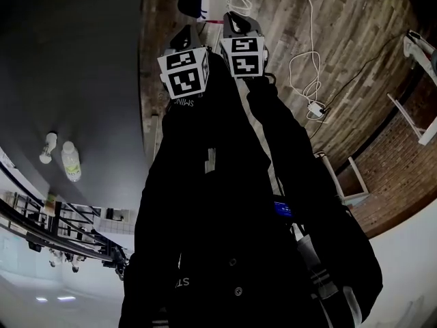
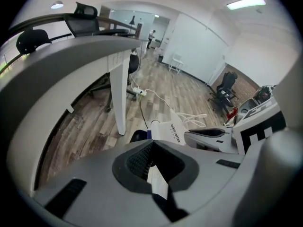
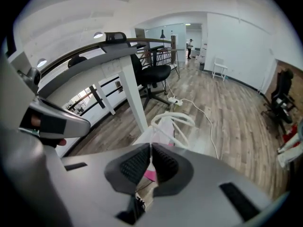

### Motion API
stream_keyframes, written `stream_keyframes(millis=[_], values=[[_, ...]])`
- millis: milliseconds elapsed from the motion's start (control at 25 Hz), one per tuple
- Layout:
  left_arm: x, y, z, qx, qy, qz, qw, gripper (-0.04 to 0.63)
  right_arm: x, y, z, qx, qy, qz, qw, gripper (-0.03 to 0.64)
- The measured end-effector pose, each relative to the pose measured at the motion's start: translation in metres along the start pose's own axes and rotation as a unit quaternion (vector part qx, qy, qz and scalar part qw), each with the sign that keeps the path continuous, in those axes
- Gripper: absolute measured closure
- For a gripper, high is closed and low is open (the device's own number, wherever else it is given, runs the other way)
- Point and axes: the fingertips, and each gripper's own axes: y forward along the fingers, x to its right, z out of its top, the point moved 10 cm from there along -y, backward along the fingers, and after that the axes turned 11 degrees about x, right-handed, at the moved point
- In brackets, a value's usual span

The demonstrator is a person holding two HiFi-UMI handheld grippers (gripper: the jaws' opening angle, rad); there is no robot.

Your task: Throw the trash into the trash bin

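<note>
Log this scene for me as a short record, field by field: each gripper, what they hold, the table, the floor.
left gripper: shut on an edge of the white paper bag
right gripper: shut on the same bag, just below its handles
bag print: luckin coffee
table: dark top, two bottles on it
floor: wood planks, white cable lying on it

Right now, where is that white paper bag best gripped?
Grip the bag by its top rim, from above, one side each. Its thin paper walls fit narrow jaws; the loop handles look floppy. The left hand-held gripper and right hand-held gripper are shut there.
</note>
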Motion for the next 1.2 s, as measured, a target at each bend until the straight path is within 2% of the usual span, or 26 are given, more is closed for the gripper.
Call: stream_keyframes(millis=[520, 880, 1200], values=[[-0.01, 0.054, -0.04, -0.039, 0.007, -0.003, 0.9992, 0.595, 0.001, 0.054, -0.044, -0.028, 0.008, 0.004, 1.0, 0.592], [-0.021, 0.064, -0.049, -0.039, 0.007, -0.003, 0.9992, 0.595, 0.003, 0.072, -0.064, -0.041, 0.024, 0.005, 0.999, 0.591], [-0.018, 0.059, -0.049, -0.035, 0.004, -0.004, 0.9994, 0.595, 0.001, 0.072, -0.063, -0.046, 0.036, 0.012, 0.998, 0.589]])
